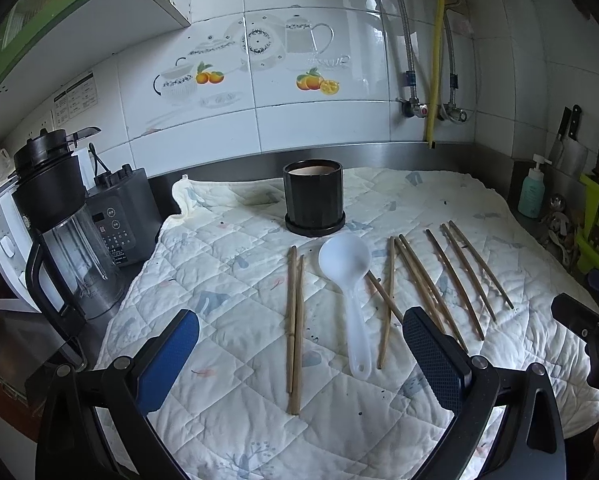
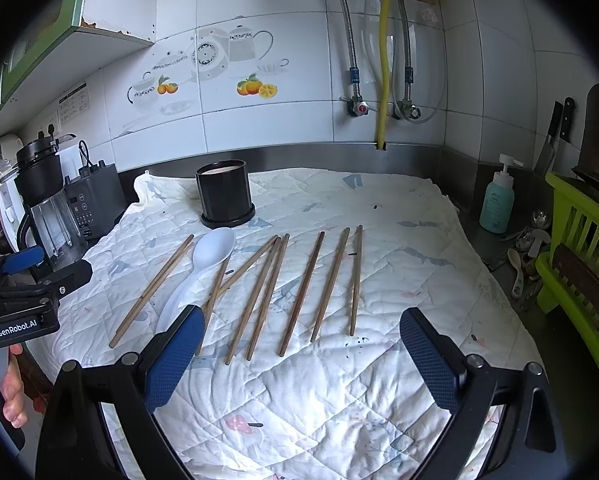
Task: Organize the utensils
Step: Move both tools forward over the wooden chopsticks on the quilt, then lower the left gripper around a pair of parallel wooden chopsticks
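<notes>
Several wooden chopsticks (image 1: 295, 328) (image 2: 303, 292) lie spread on a white quilted cloth (image 1: 235, 280) (image 2: 399, 240). A white plastic spoon (image 1: 349, 280) (image 2: 209, 256) lies among them, bowl toward the wall. A black round holder (image 1: 314, 196) (image 2: 224, 194) stands upright at the back of the cloth. My left gripper (image 1: 299, 356) is open and empty above the near edge, a chopstick pair and the spoon handle between its pads. My right gripper (image 2: 301, 356) is open and empty, near the chopstick ends. The left gripper shows at the left of the right wrist view (image 2: 59, 276).
A blender (image 1: 59, 224) (image 2: 45, 200) and its base (image 1: 119, 216) stand left of the cloth. A soap bottle (image 1: 531, 192) (image 2: 497, 200), a green rack (image 2: 571, 256), loose spoons (image 2: 519, 264) and knives (image 1: 567, 136) are at the right. Tiled wall with pipes behind.
</notes>
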Demonstrator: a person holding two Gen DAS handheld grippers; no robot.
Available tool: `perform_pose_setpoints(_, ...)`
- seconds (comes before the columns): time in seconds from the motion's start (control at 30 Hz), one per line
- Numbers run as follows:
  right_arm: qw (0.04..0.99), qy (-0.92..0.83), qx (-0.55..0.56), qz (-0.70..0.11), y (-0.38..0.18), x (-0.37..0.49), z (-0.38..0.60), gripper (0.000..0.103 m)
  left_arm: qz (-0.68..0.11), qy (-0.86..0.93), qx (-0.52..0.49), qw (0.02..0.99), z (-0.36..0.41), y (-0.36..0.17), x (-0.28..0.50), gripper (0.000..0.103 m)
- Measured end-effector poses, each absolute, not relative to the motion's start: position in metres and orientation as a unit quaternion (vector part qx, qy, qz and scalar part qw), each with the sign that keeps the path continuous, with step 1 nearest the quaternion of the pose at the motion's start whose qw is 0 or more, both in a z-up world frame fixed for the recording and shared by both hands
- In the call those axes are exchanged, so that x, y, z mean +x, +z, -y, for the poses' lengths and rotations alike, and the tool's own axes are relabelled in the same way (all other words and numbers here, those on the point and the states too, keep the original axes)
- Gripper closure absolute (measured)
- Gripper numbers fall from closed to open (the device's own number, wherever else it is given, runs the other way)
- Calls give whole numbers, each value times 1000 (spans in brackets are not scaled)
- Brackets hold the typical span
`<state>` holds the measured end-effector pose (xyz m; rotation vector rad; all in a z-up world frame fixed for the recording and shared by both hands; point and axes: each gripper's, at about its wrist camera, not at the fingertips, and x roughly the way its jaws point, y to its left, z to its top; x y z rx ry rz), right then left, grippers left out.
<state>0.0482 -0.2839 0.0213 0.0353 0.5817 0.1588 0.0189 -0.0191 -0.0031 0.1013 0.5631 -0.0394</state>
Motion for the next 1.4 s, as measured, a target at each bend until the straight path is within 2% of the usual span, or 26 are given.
perform_pose_setpoints(0.37,953,72,22,-293,16,52,290,0,-280,-17,44,959,10,-5,24,0)
perform_pose_setpoints(0.47,951,73,23,-300,13,53,291,3,-281,-9,50,958,7,-9,26,0)
perform_pose_setpoints(0.67,948,75,27,-309,9,57,292,7,-301,-9,31,953,-2,-19,35,11)
perform_pose_setpoints(1.17,941,70,36,-330,-2,70,297,12,-339,-14,10,941,-11,-40,55,17)
perform_pose_setpoints(1.33,939,73,33,-335,-5,74,294,14,-351,-16,11,936,-17,-50,58,24)
perform_pose_setpoints(1.4,938,73,35,-336,-7,77,294,15,-357,-20,11,934,-18,-55,59,29)
